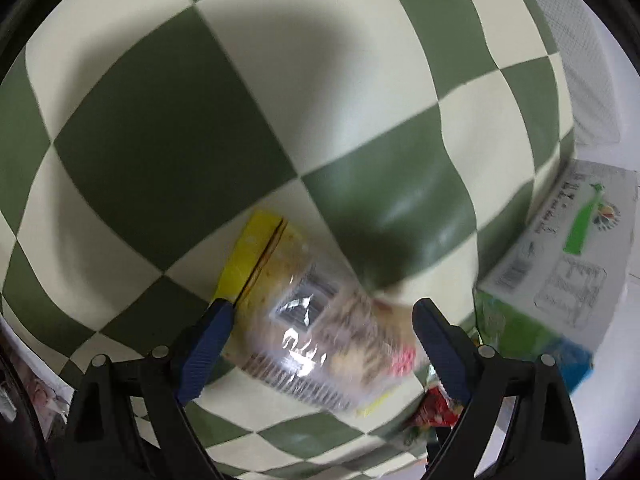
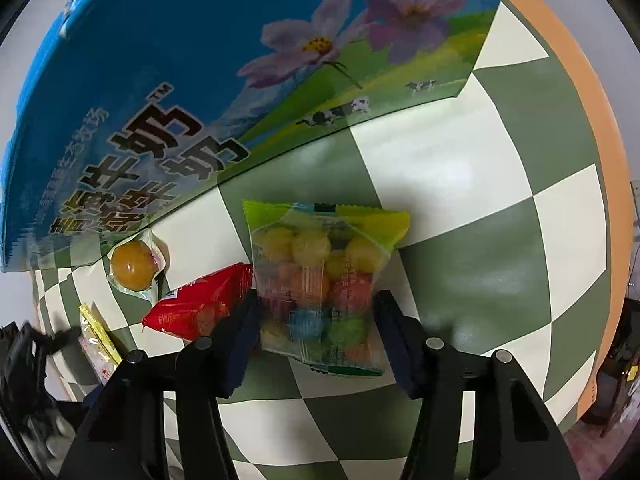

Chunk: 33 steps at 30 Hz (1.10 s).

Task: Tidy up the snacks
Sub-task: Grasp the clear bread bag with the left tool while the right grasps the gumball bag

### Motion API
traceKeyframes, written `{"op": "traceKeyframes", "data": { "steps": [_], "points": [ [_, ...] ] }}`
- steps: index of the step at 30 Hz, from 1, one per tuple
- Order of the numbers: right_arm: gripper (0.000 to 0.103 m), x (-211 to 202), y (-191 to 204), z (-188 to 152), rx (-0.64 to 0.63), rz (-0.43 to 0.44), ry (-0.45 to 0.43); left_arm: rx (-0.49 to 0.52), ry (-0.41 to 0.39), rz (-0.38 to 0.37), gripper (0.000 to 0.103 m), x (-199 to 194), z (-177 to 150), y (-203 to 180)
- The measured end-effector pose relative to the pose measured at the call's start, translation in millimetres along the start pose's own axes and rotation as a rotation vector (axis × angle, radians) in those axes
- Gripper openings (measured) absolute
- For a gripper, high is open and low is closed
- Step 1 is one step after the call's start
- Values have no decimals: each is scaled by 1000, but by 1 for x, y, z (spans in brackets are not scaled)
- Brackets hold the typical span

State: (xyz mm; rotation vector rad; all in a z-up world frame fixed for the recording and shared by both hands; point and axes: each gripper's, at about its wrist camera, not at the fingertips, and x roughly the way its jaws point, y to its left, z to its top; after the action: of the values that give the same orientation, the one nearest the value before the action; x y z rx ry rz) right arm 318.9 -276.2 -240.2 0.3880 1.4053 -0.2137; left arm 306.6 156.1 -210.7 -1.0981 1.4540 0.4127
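My right gripper [image 2: 316, 320] points down at a clear candy bag [image 2: 324, 280] with a green crimped top, full of round sugared balls in yellow, red, blue and green. The bag lies flat on the green and cream checkered cloth [image 2: 460, 208], and my pads sit against both its sides, gripping it. Beside it lie a glossy red packet [image 2: 200, 304] and a round orange sweet [image 2: 134, 264] in clear wrap, near a blue milk carton [image 2: 192, 56]. My left gripper [image 1: 320, 320] stands wide apart over a blurred, shiny clear packet [image 1: 304, 320] with a yellow end, not touching it.
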Motion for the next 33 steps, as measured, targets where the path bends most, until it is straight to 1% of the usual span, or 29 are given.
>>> {"op": "traceKeyframes", "data": {
  "steps": [1,3,4,5,7,8,9,12,13,14,15,16,17,18,19,20,21,22,23,24,25,26,27,28,30,31,32,33],
  "points": [
    [60,1,-1,2,-2,-1,1,20,-14,12,92,0,0,-4],
    [60,0,6,1,-15,-7,4,155,-51,81,91,3,-5,-22],
    [60,2,10,0,-31,-12,5,256,-68,113,91,6,-10,-34],
    [59,3,15,-3,-47,-16,6,397,-71,162,91,12,-18,-50],
    [58,3,20,-6,-86,-24,12,624,-64,277,91,25,-39,-72],
    [58,3,21,-8,-101,-27,14,687,-61,310,91,29,-46,-77],
    [58,3,23,-11,-119,-31,19,773,-62,358,91,34,-58,-81],
    [58,4,29,-19,-182,-47,33,912,-76,435,91,36,-82,-88],
    [58,4,31,-23,-202,-50,43,921,-85,441,91,32,-85,-89],
    [58,4,32,-26,-220,-58,48,919,-118,441,92,21,-90,-91],
    [58,4,33,-30,-233,-62,54,905,-148,424,92,10,-92,-93],
    [58,4,33,-33,-239,-60,61,875,-189,390,92,-6,-93,-94],
    [59,4,33,-35,-240,-58,68,835,-220,354,92,-20,-94,-93],
    [60,5,33,-37,-233,-50,77,762,-244,296,92,-39,-95,-87],
    [62,6,31,-38,-221,-44,86,693,-247,242,92,-50,-96,-81],
    [67,9,29,-39,-207,-37,94,578,-224,171,92,-59,-96,-65],
    [70,10,27,-39,-189,-22,99,495,-188,134,92,-60,-95,-53],
    [71,11,26,-39,-169,-7,99,413,-135,96,92,-57,-92,-35],
    [71,12,25,-38,-152,0,98,327,-69,59,92,-45,-93,-29],
    [72,12,25,-38,-135,3,98,226,13,25,92,-28,-89,-13],
    [72,13,24,-36,-115,10,97,171,60,5,92,-16,-83,-9],
    [73,13,23,-36,-94,21,95,68,123,-32,92,1,-78,5],
    [73,13,21,-34,-75,32,91,-1,145,-62,92,8,-78,16],
    [73,14,18,-32,-53,47,84,-49,156,-75,92,17,-75,15],
    [73,14,11,-28,-3,75,74,-81,138,-60,92,26,-64,15],
    [73,14,9,-27,13,82,71,-64,104,-36,92,29,-61,11],
    [72,14,8,-27,23,84,67,-33,81,-12,90,32,-60,8],
    [70,14,9,-28,28,79,61,42,52,33,84,35,-60,-3]
  ]
}}
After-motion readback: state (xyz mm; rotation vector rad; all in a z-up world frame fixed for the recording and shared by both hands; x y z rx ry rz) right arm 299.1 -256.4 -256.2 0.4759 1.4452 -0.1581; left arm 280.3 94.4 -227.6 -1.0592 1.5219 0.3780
